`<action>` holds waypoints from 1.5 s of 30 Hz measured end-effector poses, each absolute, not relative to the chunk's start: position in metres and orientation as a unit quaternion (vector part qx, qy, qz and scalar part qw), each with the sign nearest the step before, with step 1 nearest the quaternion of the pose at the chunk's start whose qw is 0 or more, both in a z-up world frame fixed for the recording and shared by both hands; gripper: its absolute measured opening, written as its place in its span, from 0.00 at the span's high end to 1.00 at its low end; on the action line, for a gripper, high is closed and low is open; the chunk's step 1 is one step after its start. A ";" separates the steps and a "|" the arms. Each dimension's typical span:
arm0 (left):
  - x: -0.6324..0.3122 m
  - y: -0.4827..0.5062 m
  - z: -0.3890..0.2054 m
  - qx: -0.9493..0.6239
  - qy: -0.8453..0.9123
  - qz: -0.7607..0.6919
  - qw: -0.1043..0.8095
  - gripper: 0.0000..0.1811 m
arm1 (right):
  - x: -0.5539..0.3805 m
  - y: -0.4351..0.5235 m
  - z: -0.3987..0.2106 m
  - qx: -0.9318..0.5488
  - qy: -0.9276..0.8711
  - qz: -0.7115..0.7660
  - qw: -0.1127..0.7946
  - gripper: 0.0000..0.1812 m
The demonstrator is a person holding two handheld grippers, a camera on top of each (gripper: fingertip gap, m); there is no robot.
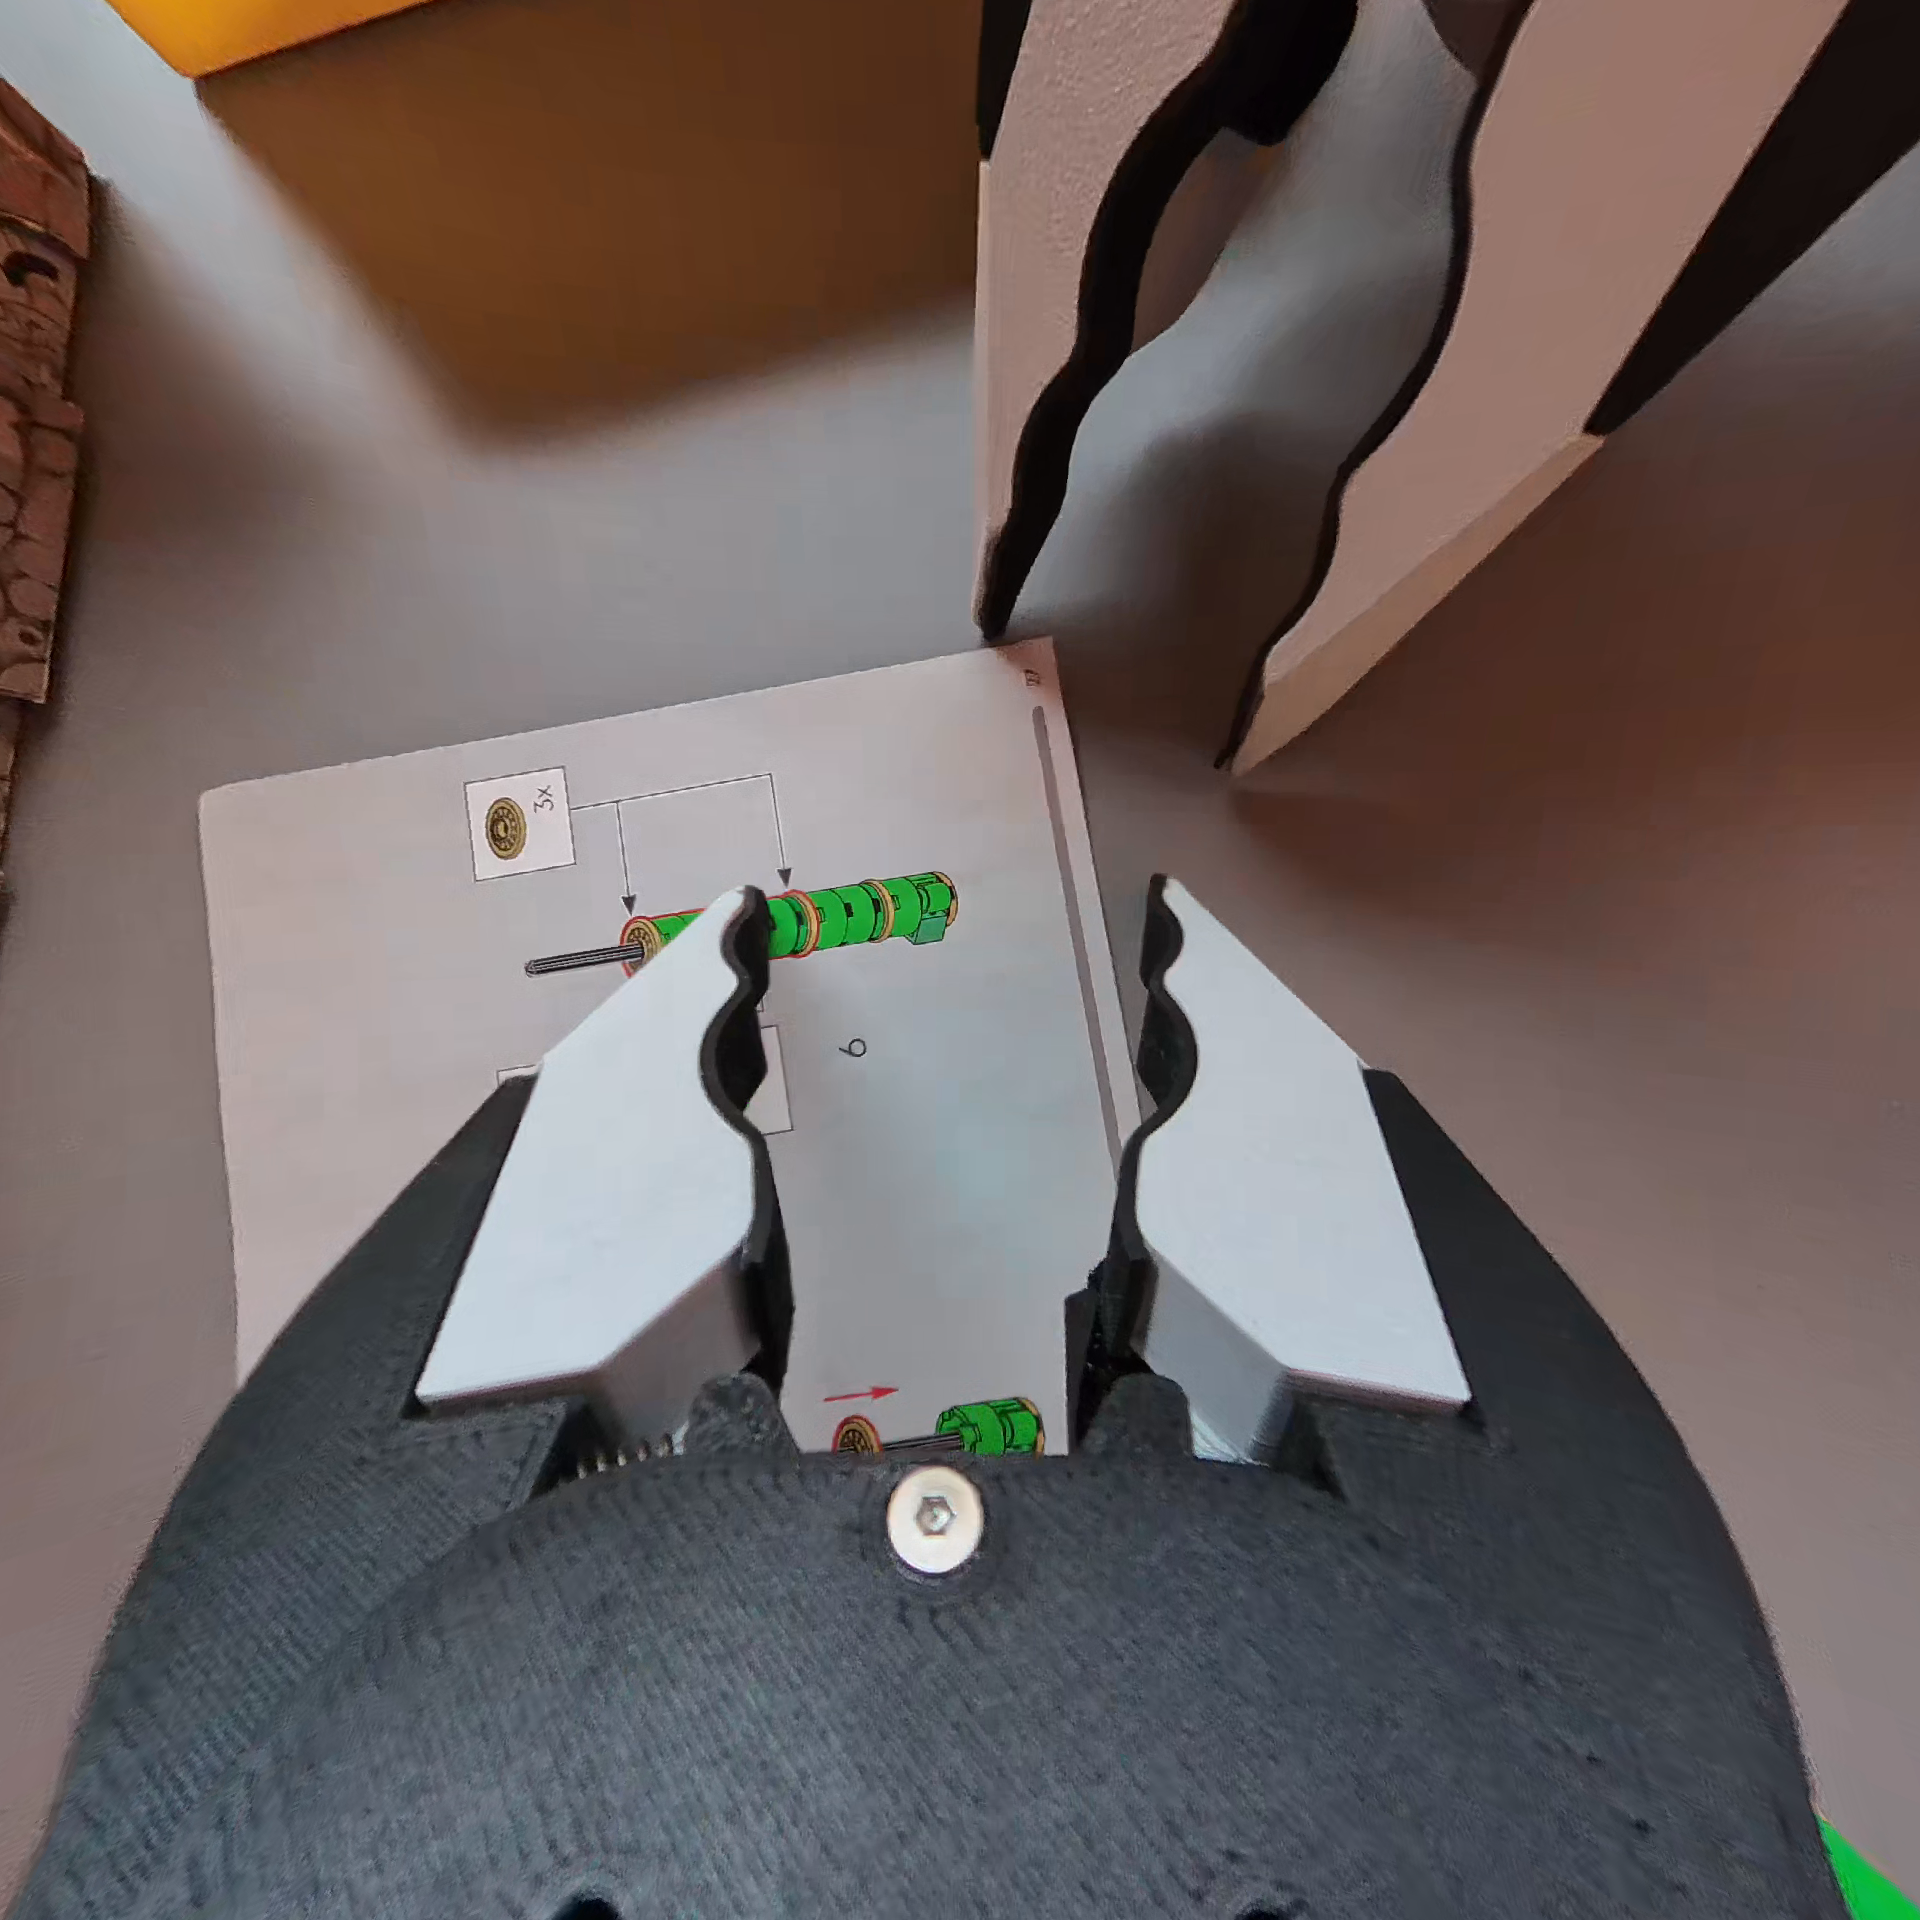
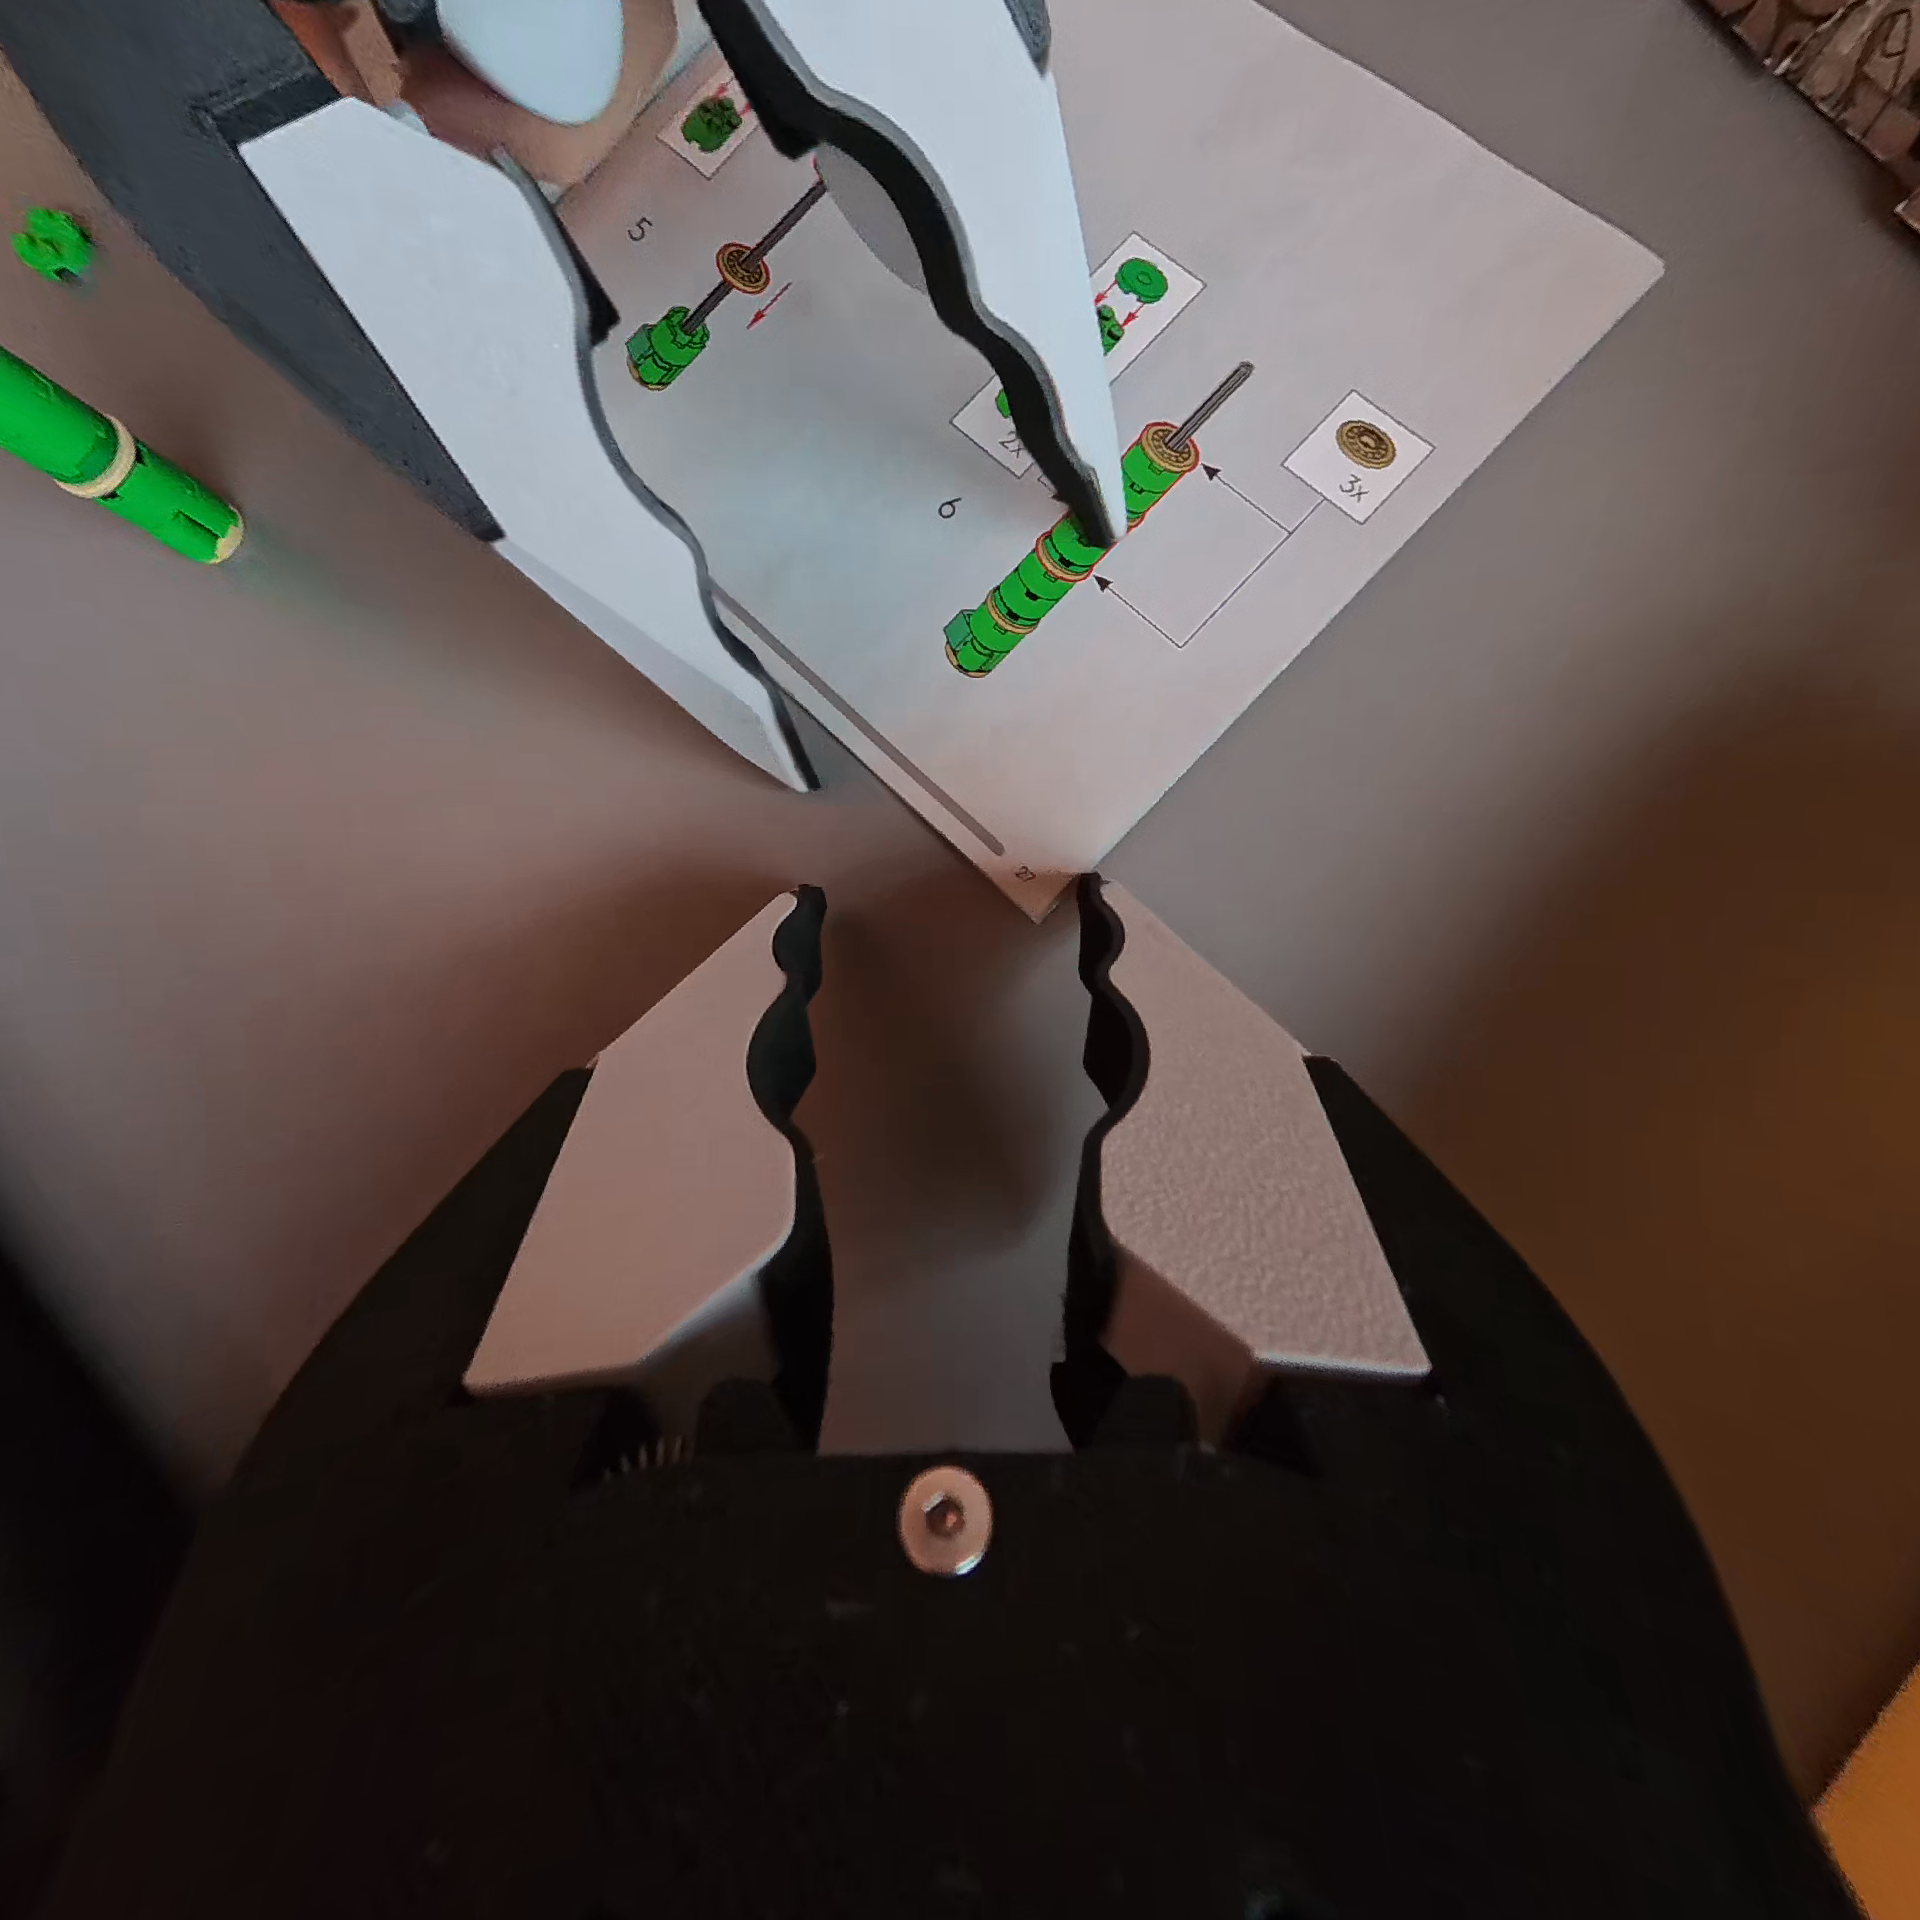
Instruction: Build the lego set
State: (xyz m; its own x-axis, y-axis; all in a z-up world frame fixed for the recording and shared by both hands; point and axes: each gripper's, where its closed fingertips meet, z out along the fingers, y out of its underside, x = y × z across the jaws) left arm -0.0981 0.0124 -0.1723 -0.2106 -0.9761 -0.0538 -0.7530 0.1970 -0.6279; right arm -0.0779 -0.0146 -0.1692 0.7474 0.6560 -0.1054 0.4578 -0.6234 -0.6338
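An instruction page (image 1: pixel 416 987) lies flat on the grey table, printed with pictures of a green stacked axle build; it also shows in the right wrist view (image 2: pixel 1455 301). My left gripper (image 1: pixel 954 904) is open and empty, with its tips down on or just above the page. My right gripper (image 2: pixel 948 894) is open and empty, its right fingertip (image 2: pixel 1091 904) at the page's near corner. A green Lego axle assembly with tan rings (image 2: pixel 114 457) lies on the table at the left, beside a small green round piece (image 2: pixel 52 241). Each gripper shows in the other's view (image 1: pixel 1117 691) (image 2: pixel 951 655).
A brown rough-textured object (image 1: pixel 31 416) sits at the table's left edge and also shows in the right wrist view (image 2: pixel 1818 62). A yellow flat thing (image 1: pixel 260 31) lies at the far side. A yellow edge (image 2: pixel 1881 1787) shows at the lower right. The small green round piece (image 2: pixel 52 241) is about 25 cm from both grippers' fingertips.
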 end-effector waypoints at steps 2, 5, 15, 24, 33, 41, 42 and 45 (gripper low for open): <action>-0.098 0.012 -0.173 -0.589 0.733 -0.254 0.226 0.61 | -0.080 -0.014 -0.169 -0.884 -0.317 0.167 0.299 0.73; -0.099 0.014 -0.172 -0.589 0.731 -0.255 0.231 0.66 | -0.081 -0.015 -0.169 -0.883 -0.318 0.172 0.299 0.73; -0.100 0.015 -0.171 -0.596 0.721 -0.269 0.229 0.68 | -0.082 -0.015 -0.168 -0.881 -0.322 0.171 0.303 0.72; -0.100 0.026 -0.170 -0.608 0.701 -0.284 0.241 0.87 | -0.086 -0.016 -0.166 -0.875 -0.329 0.179 0.307 0.72; -0.102 0.016 -0.168 -0.605 0.698 -0.310 0.223 0.74 | -0.092 -0.015 -0.162 -0.867 -0.333 0.196 0.314 0.72; -0.111 0.014 -0.170 -0.585 0.722 -0.256 0.266 0.63 | -0.078 -0.004 -0.166 -0.861 -0.359 0.123 0.338 0.74; -0.111 0.015 -0.169 -0.583 0.722 -0.252 0.276 0.63 | -0.079 -0.004 -0.167 -0.859 -0.365 0.121 0.337 0.75; -0.113 0.018 -0.169 -0.590 0.712 -0.248 0.287 0.58 | -0.077 -0.005 -0.169 -0.857 -0.377 0.107 0.335 0.76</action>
State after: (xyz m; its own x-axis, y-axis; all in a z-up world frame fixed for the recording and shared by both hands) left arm -0.1132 0.0176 -0.1686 -0.1379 -0.9836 -0.1161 -0.6988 0.1797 -0.6924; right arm -0.0774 -0.0045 -0.1694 0.6931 0.7176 0.0688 0.5740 -0.4916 -0.6548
